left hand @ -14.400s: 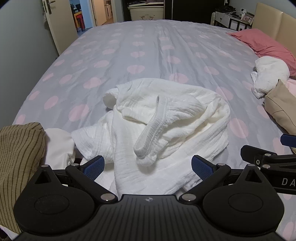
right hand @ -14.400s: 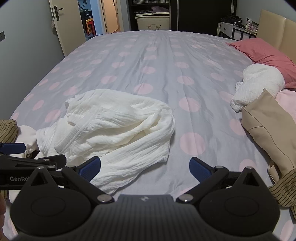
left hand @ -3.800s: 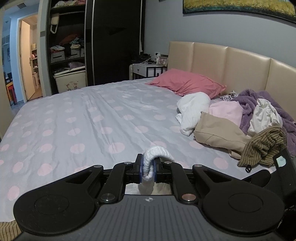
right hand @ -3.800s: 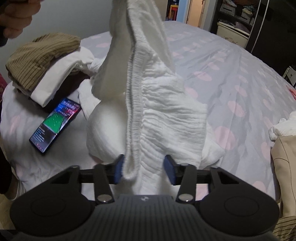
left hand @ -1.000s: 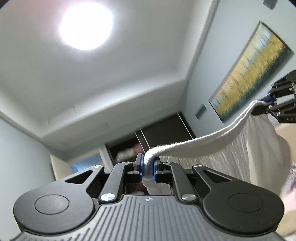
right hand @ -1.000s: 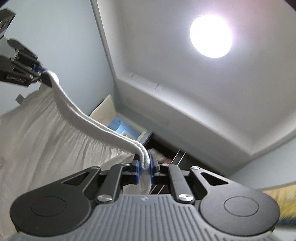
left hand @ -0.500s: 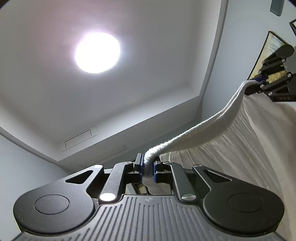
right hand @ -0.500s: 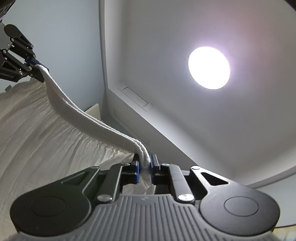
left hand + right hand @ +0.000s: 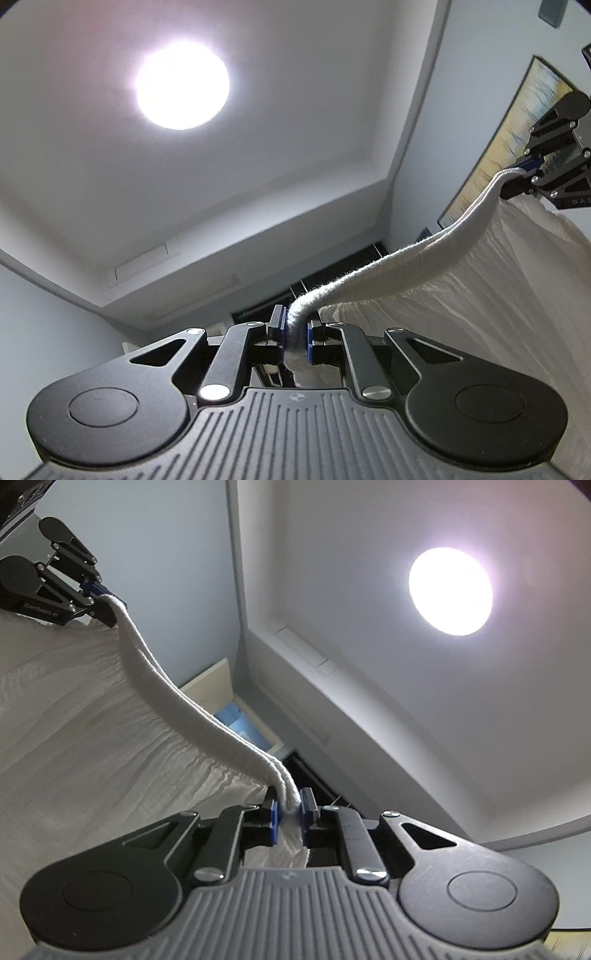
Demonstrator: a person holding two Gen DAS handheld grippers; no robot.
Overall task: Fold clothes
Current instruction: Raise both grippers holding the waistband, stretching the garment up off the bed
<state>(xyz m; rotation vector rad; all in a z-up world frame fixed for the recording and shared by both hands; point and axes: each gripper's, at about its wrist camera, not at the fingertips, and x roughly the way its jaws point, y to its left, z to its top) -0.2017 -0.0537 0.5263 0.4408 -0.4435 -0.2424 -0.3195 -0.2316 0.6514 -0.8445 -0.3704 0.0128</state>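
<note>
Left wrist view shows my left fingers [image 9: 295, 334] and right fingers [image 9: 287, 814] each pinching one end of the white garment's [image 9: 480, 314] waistband [image 9: 406, 258], stretched between them under the ceiling lamp [image 9: 183, 85].

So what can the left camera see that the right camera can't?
Only the left wrist view shows the framed painting on the wall and the dark wardrobe top. Only the right wrist view shows the bright blue doorway. Both show the round ceiling light, the white garment hanging below its ribbed waistband, and the left claw and right claw each clamped on that band.
</note>
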